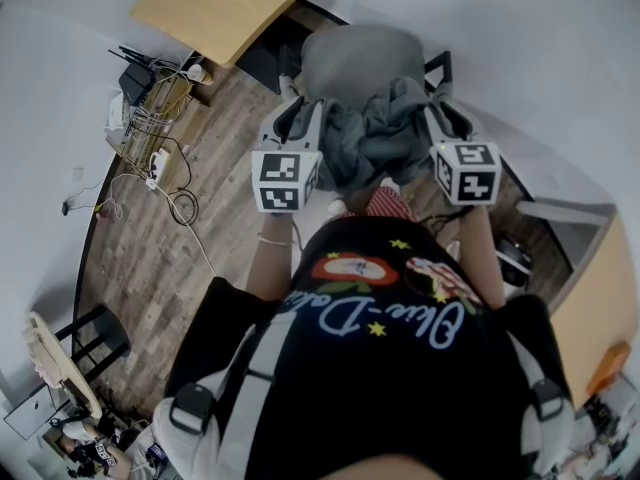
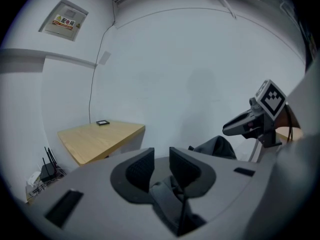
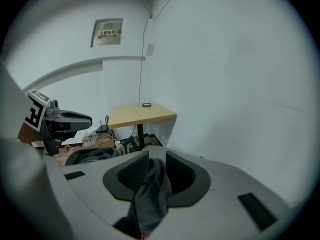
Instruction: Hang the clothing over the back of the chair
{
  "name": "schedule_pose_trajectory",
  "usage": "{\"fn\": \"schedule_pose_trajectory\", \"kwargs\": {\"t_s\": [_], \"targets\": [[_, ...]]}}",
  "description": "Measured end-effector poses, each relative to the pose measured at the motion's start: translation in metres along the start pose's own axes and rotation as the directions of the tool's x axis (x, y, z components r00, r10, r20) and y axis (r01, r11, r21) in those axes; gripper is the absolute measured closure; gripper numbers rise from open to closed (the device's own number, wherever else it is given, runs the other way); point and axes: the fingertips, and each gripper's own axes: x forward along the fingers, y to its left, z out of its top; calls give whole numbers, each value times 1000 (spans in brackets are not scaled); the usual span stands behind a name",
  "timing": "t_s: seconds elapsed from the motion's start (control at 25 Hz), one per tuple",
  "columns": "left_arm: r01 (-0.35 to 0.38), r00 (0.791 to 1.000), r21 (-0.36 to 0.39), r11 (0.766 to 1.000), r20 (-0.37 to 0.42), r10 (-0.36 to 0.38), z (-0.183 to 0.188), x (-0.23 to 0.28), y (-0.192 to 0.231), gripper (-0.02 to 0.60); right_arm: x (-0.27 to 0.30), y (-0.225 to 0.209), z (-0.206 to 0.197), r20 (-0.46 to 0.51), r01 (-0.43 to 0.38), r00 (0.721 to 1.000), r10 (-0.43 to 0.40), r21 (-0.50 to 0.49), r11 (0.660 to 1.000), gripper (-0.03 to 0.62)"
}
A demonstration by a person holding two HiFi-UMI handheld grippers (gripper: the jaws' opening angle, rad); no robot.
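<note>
**Close in: both grippers clamped on the garment**

Nearest the head camera is the person's black shirt [image 1: 380, 368], filling the lower frame. Past it, both arms reach forward over the wooden floor [image 1: 215, 158].

From my seat, the left gripper [image 2: 161, 166] has its jaws drawn close, with only a narrow slit showing between the tips. A fold of the grey garment [image 1: 375, 133] is caught low between the pads. The right gripper [image 3: 156, 169] is closed down just as far, and here the cloth fills the gap between the jaws and hangs out below them.

In the head view the garment sags in a bunched heap between the two grippers. It sits right in front of the grey chair [image 1: 360, 58] and overlaps its near edge. I cannot tell whether the cloth touches the chair.

A pale wooden desk [image 1: 220, 3] stands beyond the chair, against the white wall.
</note>
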Motion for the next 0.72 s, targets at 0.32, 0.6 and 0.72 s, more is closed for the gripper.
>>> {"fn": "schedule_pose_trajectory", "kwargs": {"t_s": [0.32,0.6,0.72], "targets": [[-16,997,-4,1000,75,17,16,-13,5,580,-11,-1,32,131,15,991,-21,47,999,594],[-22,989,-11,1000,146,23,43,-21,5,580,-26,0,70,241,-2,970,-9,47,999,594],[-23,985,-7,1000,169,24,54,-25,6,580,-32,1,85,283,-3,959,-9,44,999,594]]}}
